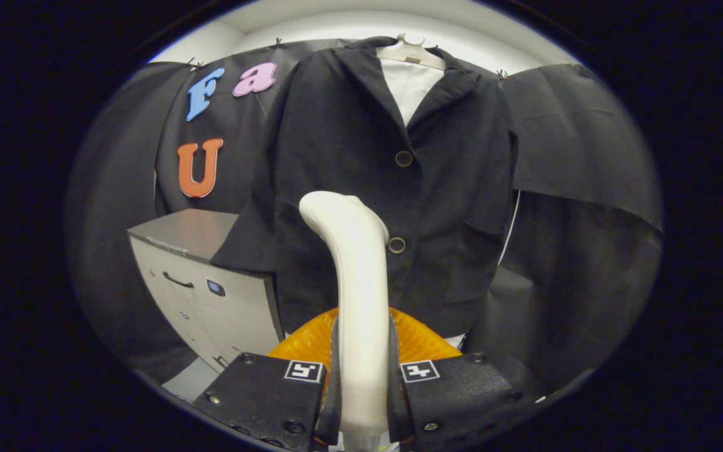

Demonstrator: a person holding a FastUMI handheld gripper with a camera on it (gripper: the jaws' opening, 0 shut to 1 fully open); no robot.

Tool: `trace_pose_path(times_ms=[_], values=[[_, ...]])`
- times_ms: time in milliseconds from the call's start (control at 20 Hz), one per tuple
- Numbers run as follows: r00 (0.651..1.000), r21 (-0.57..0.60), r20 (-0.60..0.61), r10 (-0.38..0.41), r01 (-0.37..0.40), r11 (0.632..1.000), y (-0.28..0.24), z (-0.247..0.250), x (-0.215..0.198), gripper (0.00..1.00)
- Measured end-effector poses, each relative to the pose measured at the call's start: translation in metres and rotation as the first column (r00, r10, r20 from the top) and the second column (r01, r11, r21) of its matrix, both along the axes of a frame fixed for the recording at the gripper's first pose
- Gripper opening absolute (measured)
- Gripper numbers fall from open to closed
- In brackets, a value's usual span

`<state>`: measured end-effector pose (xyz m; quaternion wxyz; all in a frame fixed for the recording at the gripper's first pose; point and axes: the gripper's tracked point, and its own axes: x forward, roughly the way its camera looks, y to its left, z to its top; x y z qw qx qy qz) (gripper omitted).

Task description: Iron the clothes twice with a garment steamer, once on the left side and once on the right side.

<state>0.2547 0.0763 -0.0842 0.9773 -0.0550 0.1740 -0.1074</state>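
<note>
Claw [363, 376] tight on steamer [355, 276] before hanging jacket [361, 157].

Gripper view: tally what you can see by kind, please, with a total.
Garment steamer, clamped between the gripper fingers: 1
Black jacket on a hanger: 1
Jacket buttons: 2
White shirt inside the jacket: 1
Grey cabinet beside the jacket: 1
Total: 6

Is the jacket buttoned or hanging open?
Buttoned: the jacket front panels meet, two buttons showing down the middle. The claw is shut on the steamer.
</note>
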Motion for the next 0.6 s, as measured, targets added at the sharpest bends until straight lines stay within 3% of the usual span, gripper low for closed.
trace_pose_path(times_ms=[600], values=[[0.985, -0.024, -0.169, -0.047, 0.044, 0.999, 0.001, -0.099, -0.029, 0.32]])
